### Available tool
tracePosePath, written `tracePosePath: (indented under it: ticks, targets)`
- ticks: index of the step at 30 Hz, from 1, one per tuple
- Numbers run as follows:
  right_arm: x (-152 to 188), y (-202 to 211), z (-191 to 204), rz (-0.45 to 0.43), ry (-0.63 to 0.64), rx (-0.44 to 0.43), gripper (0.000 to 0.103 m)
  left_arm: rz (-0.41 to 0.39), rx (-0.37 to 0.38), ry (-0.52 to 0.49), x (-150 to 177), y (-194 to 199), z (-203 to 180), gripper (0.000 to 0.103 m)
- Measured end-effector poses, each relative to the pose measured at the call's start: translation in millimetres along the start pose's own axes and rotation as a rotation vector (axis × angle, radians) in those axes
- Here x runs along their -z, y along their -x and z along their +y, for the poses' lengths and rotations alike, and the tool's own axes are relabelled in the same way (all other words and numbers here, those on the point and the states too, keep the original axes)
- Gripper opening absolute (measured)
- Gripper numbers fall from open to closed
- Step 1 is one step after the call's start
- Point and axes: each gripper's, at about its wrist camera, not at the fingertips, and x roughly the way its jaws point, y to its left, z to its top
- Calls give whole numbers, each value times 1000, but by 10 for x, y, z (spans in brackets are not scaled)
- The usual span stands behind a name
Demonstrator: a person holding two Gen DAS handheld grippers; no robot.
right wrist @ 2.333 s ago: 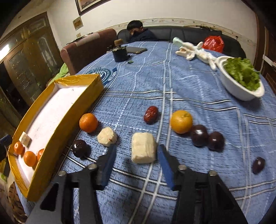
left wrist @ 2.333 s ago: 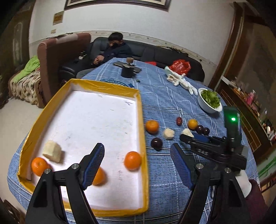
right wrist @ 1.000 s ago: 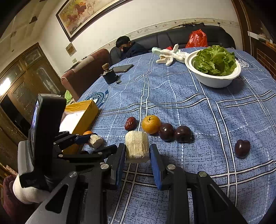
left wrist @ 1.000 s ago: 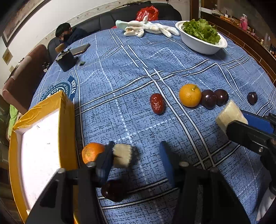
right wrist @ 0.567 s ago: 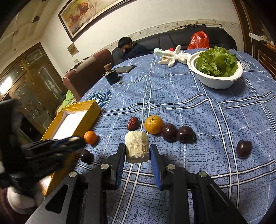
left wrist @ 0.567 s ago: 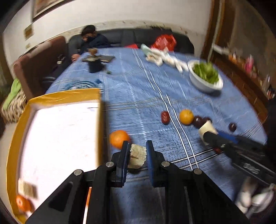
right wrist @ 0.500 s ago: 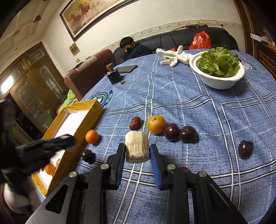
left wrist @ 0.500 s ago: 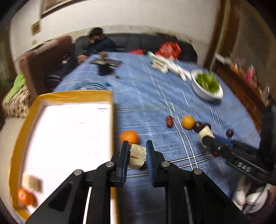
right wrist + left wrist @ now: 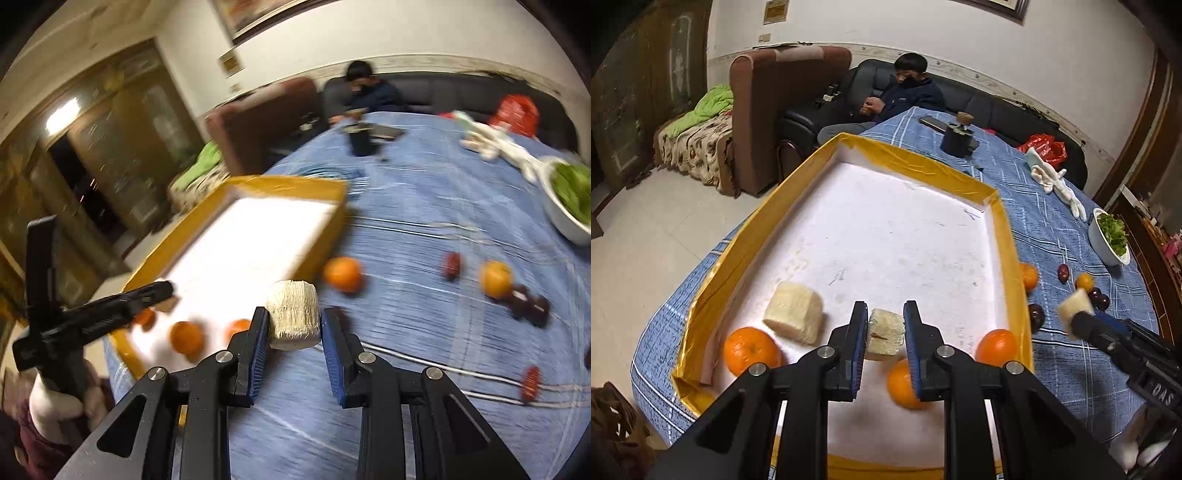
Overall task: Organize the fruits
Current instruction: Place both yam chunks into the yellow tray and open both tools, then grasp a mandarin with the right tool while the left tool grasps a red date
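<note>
The left gripper (image 9: 885, 332) holds a pale peeled fruit chunk (image 9: 885, 334) clamped above the yellow-rimmed tray (image 9: 1012, 258), so placing is in hand; lowering and releasing beside the larger chunk (image 9: 794, 317) comes next. The right gripper (image 9: 293, 325) grips a ridged pale chunk (image 9: 293, 314) near the tray's edge, awaiting its turn

The left wrist camera sits just behind the left claw (image 9: 885, 334) and looks down from close above into the yellow tray (image 9: 1004, 236), with the sofa (image 9: 997, 107) far behind. The right wrist camera sits just behind the right claw (image 9: 294, 325), out over the blue tabletop (image 9: 424, 206), and faces the same sofa; its picture is blurry. Both views share the tray, the oranges inside it, the tabletop and the white bowl (image 9: 1102, 247). Each camera can see the other claw.
</note>
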Motion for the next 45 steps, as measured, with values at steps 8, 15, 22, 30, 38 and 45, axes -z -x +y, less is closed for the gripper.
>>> tracePosePath:
  ticks: [8,15,22,30,38,45]
  targets:
    - [-101,-612,493,104,85,-16,33,-31,31,70,38,159,306,47]
    - [-119,-758,632,121,103,-19,46,-97,59,148,-22,416,481,79]
    - [-234,-399,486,32,83,-7,54,-133,101,140,-57,620,365,90]
    - [-278,404,-582,-87,-105,171,54,-112,174,76,2,612,-9,90]
    - [-209,-26,-721,15,-121,146,54,-42,229,28,78,450,-307,90]
    - [-341,-636,-634,91,-19,159,54,-61,214,33,62,507,-225,90]
